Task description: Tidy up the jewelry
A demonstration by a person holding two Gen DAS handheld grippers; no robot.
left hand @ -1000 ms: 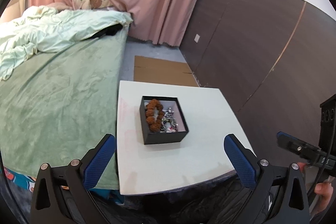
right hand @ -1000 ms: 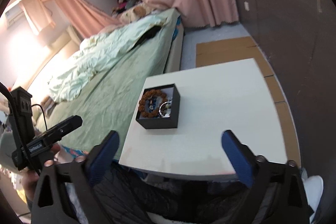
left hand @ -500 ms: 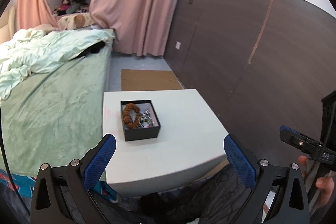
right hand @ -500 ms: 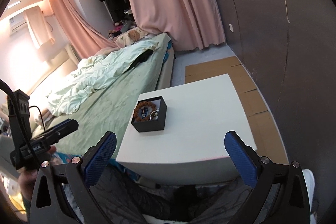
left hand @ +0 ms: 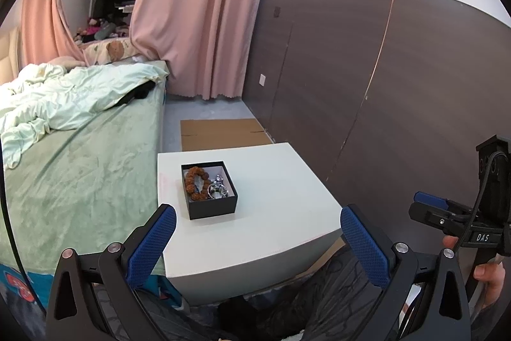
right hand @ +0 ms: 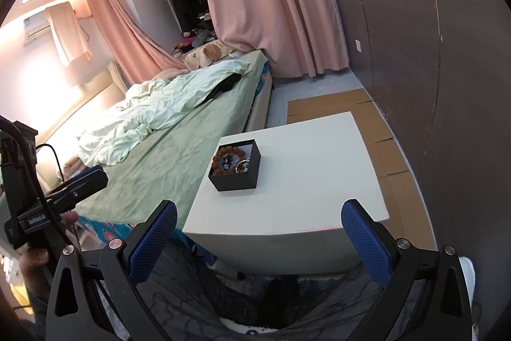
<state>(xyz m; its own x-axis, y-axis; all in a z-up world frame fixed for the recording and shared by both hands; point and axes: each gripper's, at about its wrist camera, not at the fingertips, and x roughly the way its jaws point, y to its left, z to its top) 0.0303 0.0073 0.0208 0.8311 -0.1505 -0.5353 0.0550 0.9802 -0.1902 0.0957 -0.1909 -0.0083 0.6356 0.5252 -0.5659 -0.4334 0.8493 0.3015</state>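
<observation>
A white counter (left hand: 271, 213) is seen beside a bed (left hand: 80, 168) with a green cover. A small black box (left hand: 209, 190) stands on the counter, toward the side nearest the bed and well back from the near edge. Inside the box, a brown beaded bracelet (left hand: 193, 182) lies along the bed side; silver pieces (left hand: 218, 189) are bunched just beside it, too small to be told apart.

The left tool (left hand: 255, 240) is held released, blue pads spread wide, nothing between them, near the counter's front edge and apart from the box. The right tool (right hand: 258, 242) is likewise held released and empty, also short of the counter. Each tool is seen at the edge of the other's view, gripped in a hand.

Flattened cardboard (left hand: 220, 133) lies on the floor beyond the counter. Pink curtains (left hand: 204, 11) hang behind, beside a dark panelled wall (left hand: 367, 79).
</observation>
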